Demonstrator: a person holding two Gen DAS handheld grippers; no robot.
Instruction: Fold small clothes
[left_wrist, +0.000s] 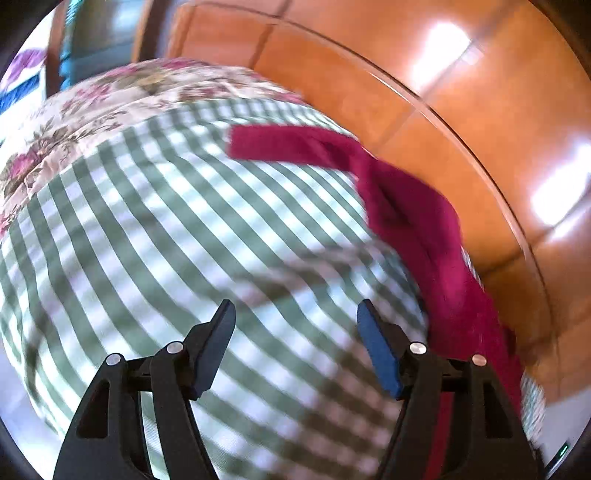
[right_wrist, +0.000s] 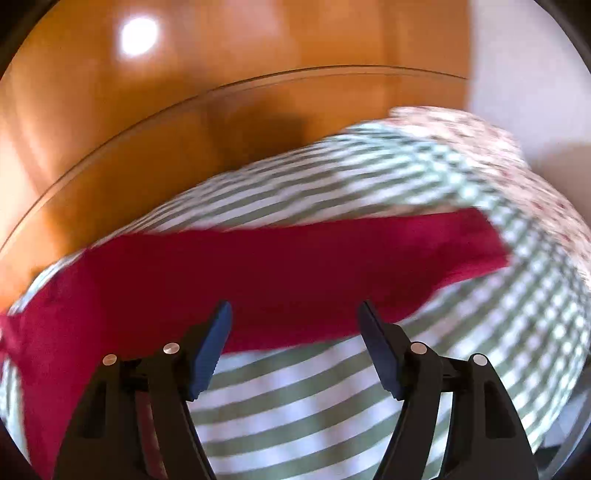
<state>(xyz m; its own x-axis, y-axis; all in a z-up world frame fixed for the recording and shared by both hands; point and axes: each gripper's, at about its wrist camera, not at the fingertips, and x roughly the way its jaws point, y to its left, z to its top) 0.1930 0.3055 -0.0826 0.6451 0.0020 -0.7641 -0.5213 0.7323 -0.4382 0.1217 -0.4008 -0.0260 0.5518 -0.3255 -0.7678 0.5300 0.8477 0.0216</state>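
A dark red garment (left_wrist: 413, 210) lies on a green-and-white checked cloth (left_wrist: 166, 229), stretched along its right edge in the left wrist view. My left gripper (left_wrist: 295, 314) is open above the checked cloth, left of the garment, with nothing between its fingers. In the right wrist view the red garment (right_wrist: 280, 266) runs as a long band across the checked cloth (right_wrist: 295, 398). My right gripper (right_wrist: 295, 314) is open just in front of the garment's near edge, holding nothing. Both views are motion-blurred.
A floral cloth (left_wrist: 110, 99) lies under the checked one at the far side. Glossy orange wooden panels (left_wrist: 461, 92) border the cloth, seen again as wooden panels (right_wrist: 147, 110) behind the garment. A pale wall (right_wrist: 528, 74) shows at the upper right.
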